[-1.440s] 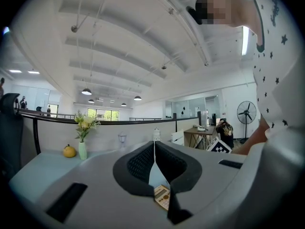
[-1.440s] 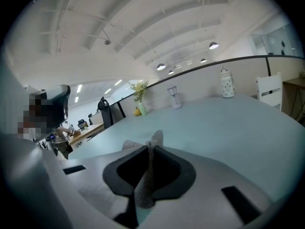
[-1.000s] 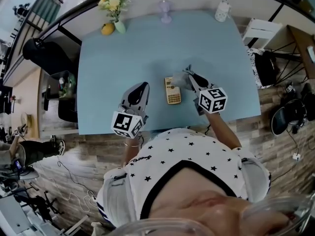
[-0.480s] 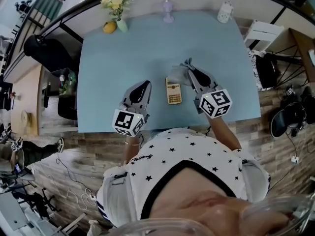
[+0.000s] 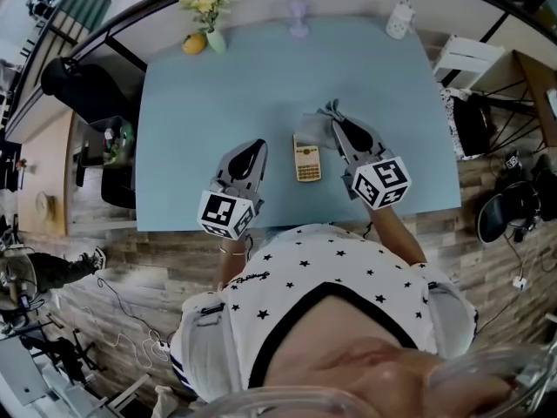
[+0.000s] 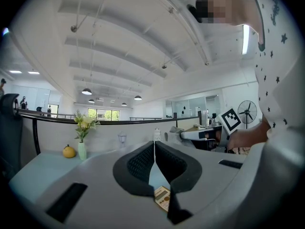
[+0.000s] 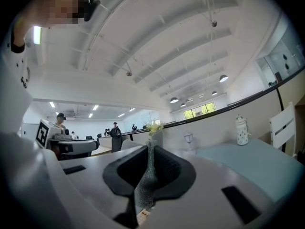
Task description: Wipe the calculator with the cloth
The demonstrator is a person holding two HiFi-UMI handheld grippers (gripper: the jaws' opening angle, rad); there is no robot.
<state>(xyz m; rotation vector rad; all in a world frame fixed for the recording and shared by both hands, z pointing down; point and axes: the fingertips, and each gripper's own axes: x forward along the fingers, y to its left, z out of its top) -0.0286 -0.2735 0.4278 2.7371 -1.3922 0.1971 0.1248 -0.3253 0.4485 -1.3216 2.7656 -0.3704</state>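
A small gold-and-cream calculator (image 5: pixel 306 158) lies flat on the light blue table (image 5: pixel 191 111), between my two grippers. My right gripper (image 5: pixel 334 120) is shut on a grey cloth (image 5: pixel 317 127), which bunches at the calculator's far right corner. In the right gripper view the cloth (image 7: pixel 147 175) hangs pinched between the dark pads, with a corner of the calculator (image 7: pixel 142 215) below. My left gripper (image 5: pixel 253 150) hovers left of the calculator, shut with nothing in it. In the left gripper view (image 6: pixel 154 144) the calculator (image 6: pixel 162 197) shows beneath the jaws and the right gripper (image 6: pixel 200 133) off to the right.
Along the table's far edge stand a vase of yellow flowers (image 5: pixel 204 7), a yellow fruit (image 5: pixel 193 43), a clear stemmed glass (image 5: pixel 298 16) and a white bottle (image 5: pixel 399 20). A white chair (image 5: pixel 457 55) stands past the table's right side. The person's body is at the near edge.
The right gripper and cloth have edged slightly away from the person, toward the calculator's far end. The left gripper and the calculator have stayed put.
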